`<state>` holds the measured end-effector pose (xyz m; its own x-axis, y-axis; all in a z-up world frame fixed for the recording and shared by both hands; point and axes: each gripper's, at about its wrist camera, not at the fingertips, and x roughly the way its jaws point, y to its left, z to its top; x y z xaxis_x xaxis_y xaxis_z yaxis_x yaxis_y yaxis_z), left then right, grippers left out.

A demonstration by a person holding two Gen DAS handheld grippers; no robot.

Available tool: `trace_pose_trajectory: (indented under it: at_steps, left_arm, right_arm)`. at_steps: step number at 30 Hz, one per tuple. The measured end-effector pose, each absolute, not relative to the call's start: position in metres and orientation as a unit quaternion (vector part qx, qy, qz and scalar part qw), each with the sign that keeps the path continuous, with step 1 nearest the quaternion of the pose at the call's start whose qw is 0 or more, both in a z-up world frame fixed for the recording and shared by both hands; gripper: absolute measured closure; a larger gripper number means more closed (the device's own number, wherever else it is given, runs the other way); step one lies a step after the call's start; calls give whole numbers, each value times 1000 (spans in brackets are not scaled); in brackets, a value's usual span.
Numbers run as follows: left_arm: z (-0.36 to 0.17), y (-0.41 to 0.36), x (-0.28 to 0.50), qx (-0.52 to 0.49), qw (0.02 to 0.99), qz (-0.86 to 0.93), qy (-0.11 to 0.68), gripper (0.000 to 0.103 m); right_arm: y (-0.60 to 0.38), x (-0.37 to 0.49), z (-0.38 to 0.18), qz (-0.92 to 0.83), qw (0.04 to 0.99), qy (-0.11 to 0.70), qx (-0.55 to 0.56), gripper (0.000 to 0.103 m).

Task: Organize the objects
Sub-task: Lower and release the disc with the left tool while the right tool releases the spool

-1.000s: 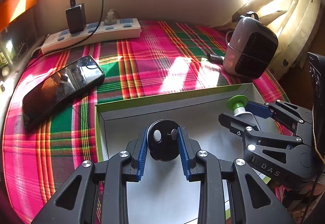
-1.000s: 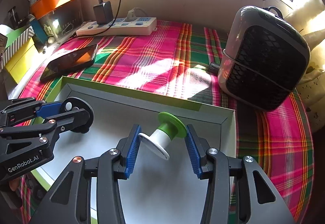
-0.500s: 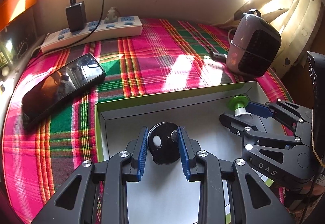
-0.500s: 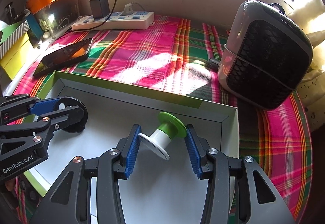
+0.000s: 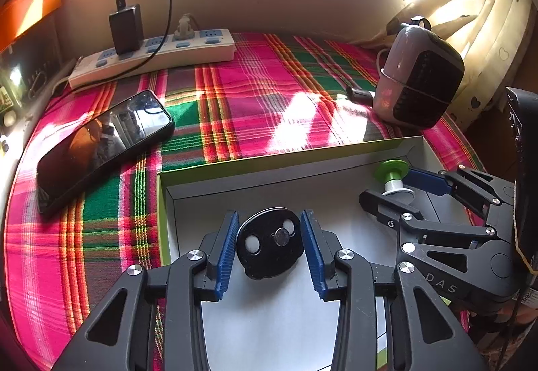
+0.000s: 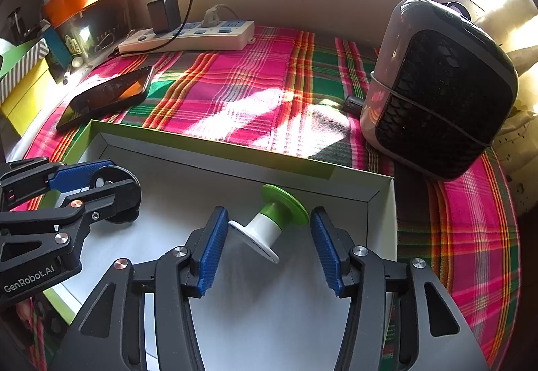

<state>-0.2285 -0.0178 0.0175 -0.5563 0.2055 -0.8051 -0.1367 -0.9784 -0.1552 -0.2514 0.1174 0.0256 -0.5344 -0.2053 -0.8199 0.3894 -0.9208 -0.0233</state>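
Both fingers just opened: disc [image 5: 269,241], spool [image 6: 269,223] loose between pads.

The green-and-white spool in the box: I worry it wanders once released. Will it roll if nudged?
Probably: the green-and-white plastic spool lies tilted on round flanges, so it would likely curve. It looks light and rigid. The smooth white box floor offers little grip.

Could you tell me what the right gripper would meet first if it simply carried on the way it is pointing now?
Most likely the green and white spool, which lies between the open jaws of the right gripper; these have just been opening. Beyond it comes the far wall of the box, though depth is hard to judge.
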Motion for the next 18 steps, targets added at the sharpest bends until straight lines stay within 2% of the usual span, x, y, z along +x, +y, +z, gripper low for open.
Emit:
trace_pose_trajectory:
  at_steps: [13, 18]
  left_arm:
    - [29, -22, -213, -445, 105, 888, -43, 61]
    - [39, -25, -202, -433, 106, 894, -48, 60]
  right_arm:
    - [122, -241, 37, -878, 168, 95, 438, 42]
    - [128, -231, 44, -883, 167, 89, 430, 41]
